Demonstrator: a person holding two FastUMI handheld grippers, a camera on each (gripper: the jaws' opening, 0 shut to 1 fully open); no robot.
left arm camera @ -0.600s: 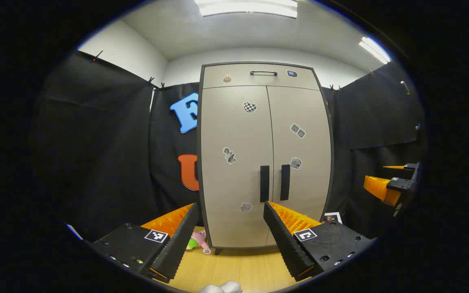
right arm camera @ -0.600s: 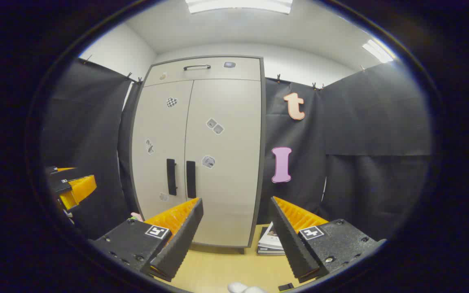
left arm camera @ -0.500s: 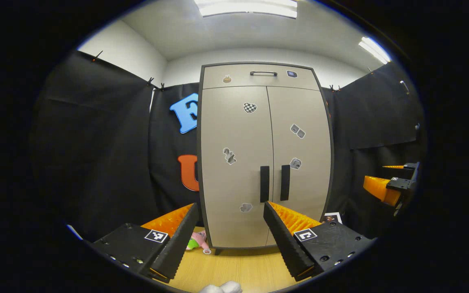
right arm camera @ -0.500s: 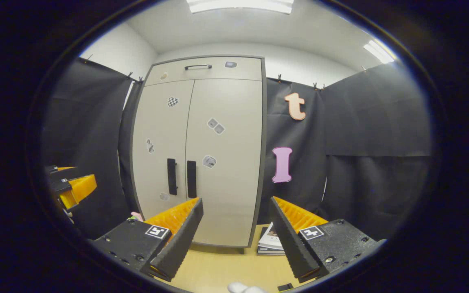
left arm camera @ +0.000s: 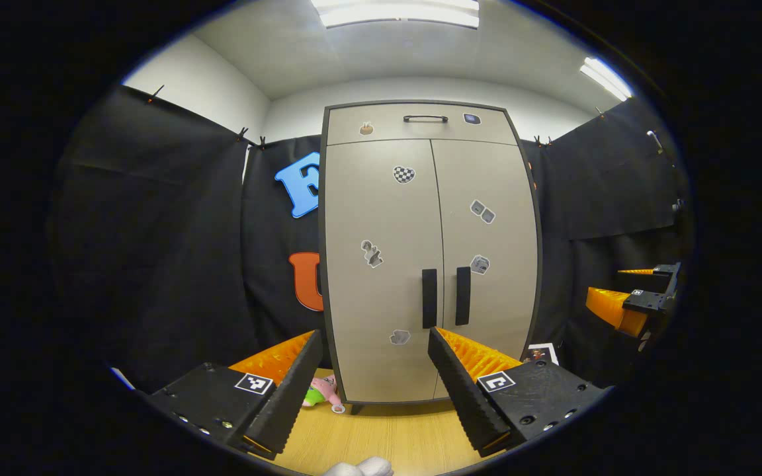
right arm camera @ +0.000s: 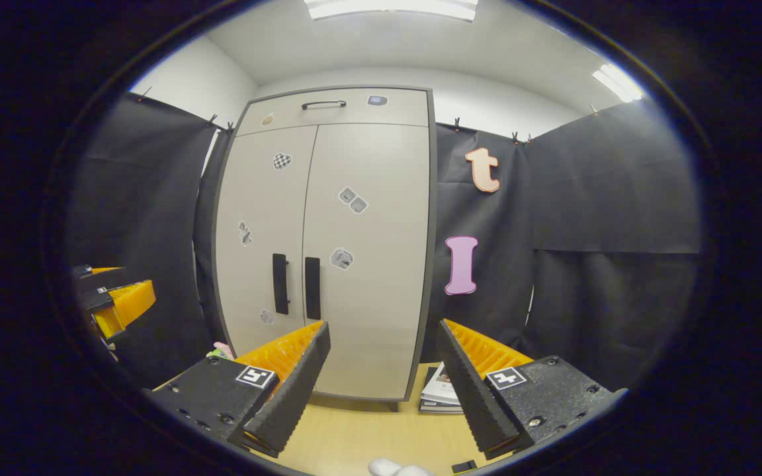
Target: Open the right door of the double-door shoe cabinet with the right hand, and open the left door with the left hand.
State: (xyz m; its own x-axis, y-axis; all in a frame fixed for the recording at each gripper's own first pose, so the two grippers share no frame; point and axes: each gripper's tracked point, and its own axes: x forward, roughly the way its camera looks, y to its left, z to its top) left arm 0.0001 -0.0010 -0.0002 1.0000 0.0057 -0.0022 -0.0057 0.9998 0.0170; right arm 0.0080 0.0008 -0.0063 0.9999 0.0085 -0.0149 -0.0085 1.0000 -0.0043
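A tall beige shoe cabinet [left arm camera: 381,218] stands ahead with both doors closed, and it also appears in the right gripper view [right arm camera: 368,231]. Two black vertical handles sit side by side at the centre seam: the left door handle [left arm camera: 428,298] [right arm camera: 280,283] and the right door handle [left arm camera: 462,295] [right arm camera: 312,288]. My left gripper [left arm camera: 374,390] is open, well short of the doors, with nothing between its fingers. My right gripper [right arm camera: 384,390] is open too, facing the right door's lower part from a distance. Each gripper shows at the other view's edge: the right gripper [left arm camera: 632,301], the left gripper [right arm camera: 113,304].
A drawer with a black handle [left arm camera: 425,119] tops the cabinet. A pink and green plush toy [left arm camera: 320,391] lies on the wooden floor [left arm camera: 387,436] at the cabinet's left foot. A stack of magazines [right arm camera: 439,393] lies on the floor to its right. Black cloth walls close both sides.
Both views have shifted slightly; the cabinet looks a touch larger in the right gripper view. Doors stay closed and both grippers stay open.
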